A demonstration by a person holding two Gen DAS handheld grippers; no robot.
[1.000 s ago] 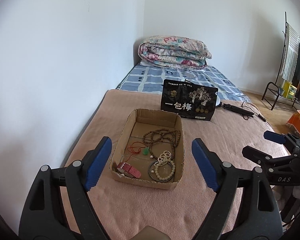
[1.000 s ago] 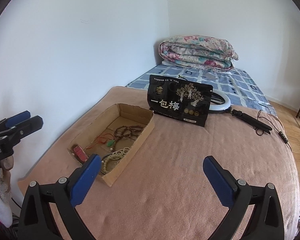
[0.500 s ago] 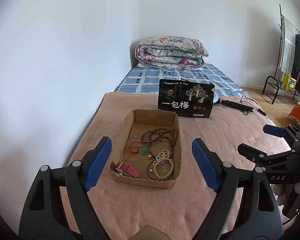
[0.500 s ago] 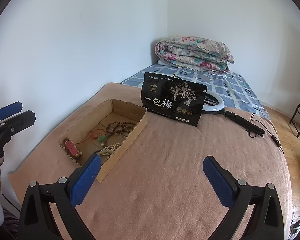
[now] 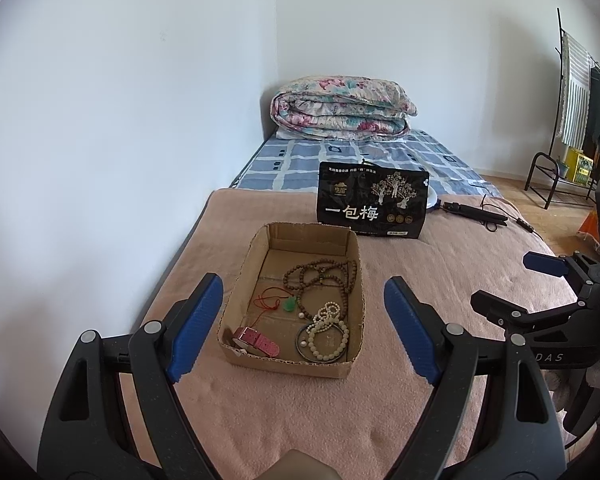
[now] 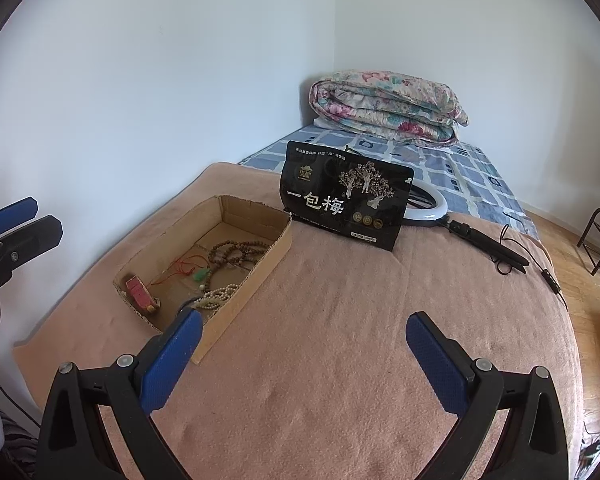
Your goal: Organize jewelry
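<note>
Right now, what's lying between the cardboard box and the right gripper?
Nothing: in the right wrist view only bare pink blanket stretches from the cardboard box to the open right gripper.

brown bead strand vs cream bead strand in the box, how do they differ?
Colour: the brown bead strand is dark wood-toned; the cream bead strand is pale, off-white.
Place: the brown one lies mid-box, toward the far wall; the cream one sits at the near right corner.
Spread: the brown one sprawls in long loose loops; the cream one is bunched tight, over a dark ring.
Shared: both lie loose inside the cardboard box, neither touched by a gripper.
</note>
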